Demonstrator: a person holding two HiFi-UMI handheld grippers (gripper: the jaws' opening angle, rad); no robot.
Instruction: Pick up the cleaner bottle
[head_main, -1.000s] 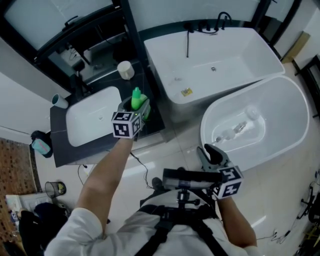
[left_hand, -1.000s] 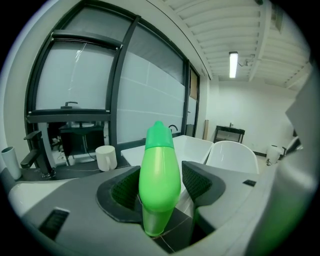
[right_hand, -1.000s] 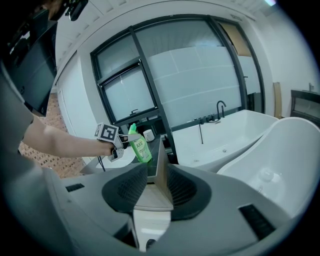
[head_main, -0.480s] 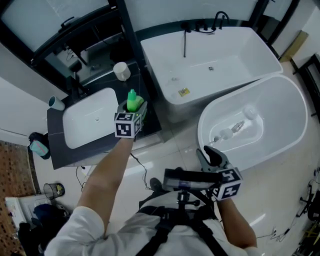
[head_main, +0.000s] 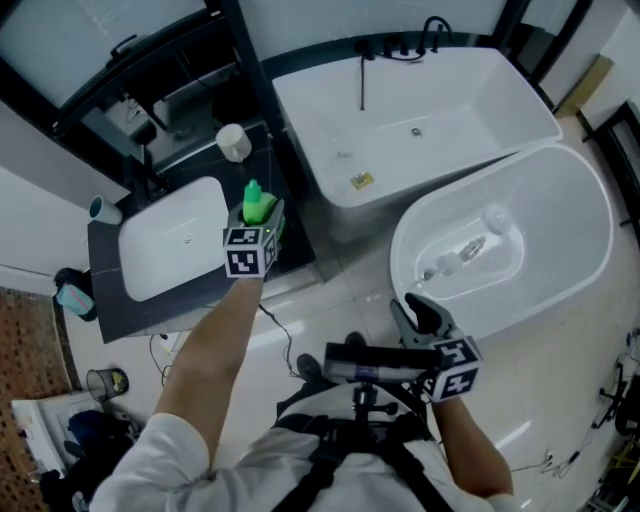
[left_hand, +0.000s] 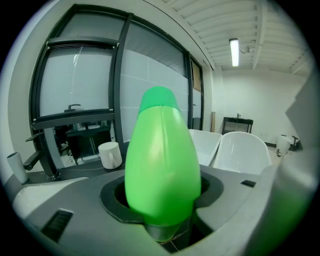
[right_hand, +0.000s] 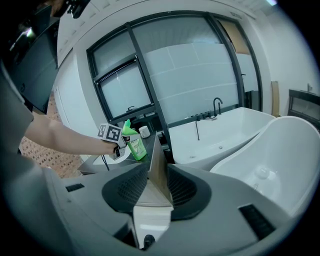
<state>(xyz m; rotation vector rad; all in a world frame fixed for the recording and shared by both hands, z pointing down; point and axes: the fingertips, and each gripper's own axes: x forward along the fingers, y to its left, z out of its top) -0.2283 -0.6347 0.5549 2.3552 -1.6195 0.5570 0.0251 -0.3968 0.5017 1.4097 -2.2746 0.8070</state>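
Observation:
A bright green cleaner bottle (head_main: 254, 203) stands upright on the dark vanity counter (head_main: 195, 303), just right of the white basin (head_main: 176, 240). My left gripper (head_main: 264, 214) reaches in from the near side. Its jaws have just been closing with the bottle between them, and both now rest against its sides. Seen from the left gripper view, the bottle (left_hand: 162, 160) fills the gap between the jaws. The right gripper view shows the bottle (right_hand: 134, 144) in that grip from afar. Low by my body, my right gripper (head_main: 421, 309) hangs open with nothing in it.
A white mug (head_main: 233, 142) sits at the counter's back and a pale cup (head_main: 100, 210) at its left end. A black faucet (head_main: 150, 178) stands behind the basin. A rectangular tub (head_main: 430, 110) and an oval tub (head_main: 565, 225) take up the right side.
The left gripper has sunk a little lower around the bottle and its jaws have drawn in onto the sides. The right gripper has kept still.

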